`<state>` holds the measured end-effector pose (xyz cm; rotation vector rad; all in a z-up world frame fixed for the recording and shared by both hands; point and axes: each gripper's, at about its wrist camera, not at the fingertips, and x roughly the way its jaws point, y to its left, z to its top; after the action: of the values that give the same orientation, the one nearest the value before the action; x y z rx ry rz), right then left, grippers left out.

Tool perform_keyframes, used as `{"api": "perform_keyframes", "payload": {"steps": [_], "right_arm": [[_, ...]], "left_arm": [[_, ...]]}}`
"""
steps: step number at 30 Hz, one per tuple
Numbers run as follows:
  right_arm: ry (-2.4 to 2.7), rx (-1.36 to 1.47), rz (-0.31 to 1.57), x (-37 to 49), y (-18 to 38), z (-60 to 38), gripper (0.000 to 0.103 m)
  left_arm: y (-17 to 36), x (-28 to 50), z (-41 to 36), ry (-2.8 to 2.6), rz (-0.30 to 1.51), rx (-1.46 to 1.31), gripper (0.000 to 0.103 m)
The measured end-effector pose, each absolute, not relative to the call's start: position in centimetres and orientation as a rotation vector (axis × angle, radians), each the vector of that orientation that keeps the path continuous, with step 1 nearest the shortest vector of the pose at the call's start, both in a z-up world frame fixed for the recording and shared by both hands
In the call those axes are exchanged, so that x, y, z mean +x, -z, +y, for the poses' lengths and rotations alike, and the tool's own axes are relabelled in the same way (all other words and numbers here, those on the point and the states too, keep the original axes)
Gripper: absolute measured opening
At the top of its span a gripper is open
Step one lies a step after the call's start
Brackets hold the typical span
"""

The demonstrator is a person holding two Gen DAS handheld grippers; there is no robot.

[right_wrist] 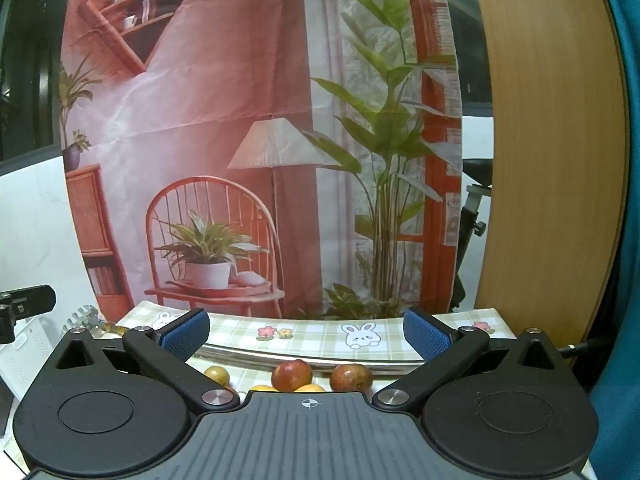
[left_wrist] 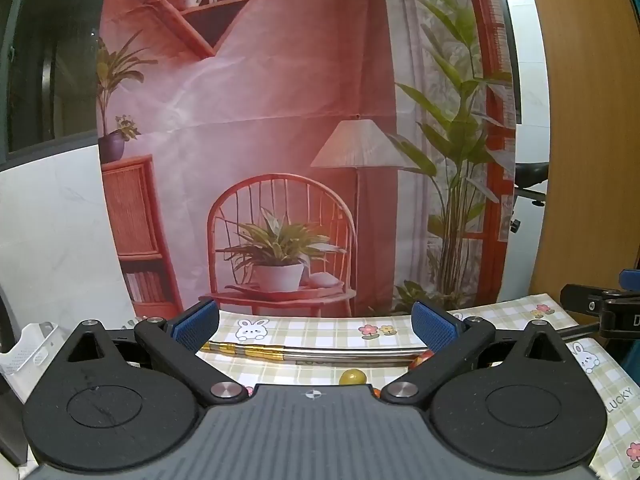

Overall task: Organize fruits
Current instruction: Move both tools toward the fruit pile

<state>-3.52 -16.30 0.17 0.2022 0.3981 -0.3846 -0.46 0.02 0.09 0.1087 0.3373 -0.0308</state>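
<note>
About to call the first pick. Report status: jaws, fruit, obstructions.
Left gripper and right gripper jaws wide, empty. Fruits loose on checked tablecloth, untouched. Metal bar lies just behind them; nothing between jaws and fruit.

Our two wrist views, side by side, facing the backdrop (left_wrist: pixel 248 120).
We look low along each gripper over the table (left_wrist: pixel 320 330), tilted slightly down, close to the fruit (right_wrist: pixel 291 374); both share the backdrop, tablecloth and metal rim (right_wrist: pixel 304 356).
</note>
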Motion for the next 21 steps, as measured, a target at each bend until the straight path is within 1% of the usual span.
{"api": "perform_keyframes", "payload": {"steps": [14,21], "right_arm": [[0.384,0.202,0.393,-3.4,-0.2,-16.4,0.103],[0.383,0.213,0.411,-2.7,0.7,-16.8,0.103]], "left_arm": [[0.0,0.1,0.6,-0.006,0.358,0.075,0.103],[1.1,0.7,2.8,-0.016,0.354,0.005,0.103]]}}
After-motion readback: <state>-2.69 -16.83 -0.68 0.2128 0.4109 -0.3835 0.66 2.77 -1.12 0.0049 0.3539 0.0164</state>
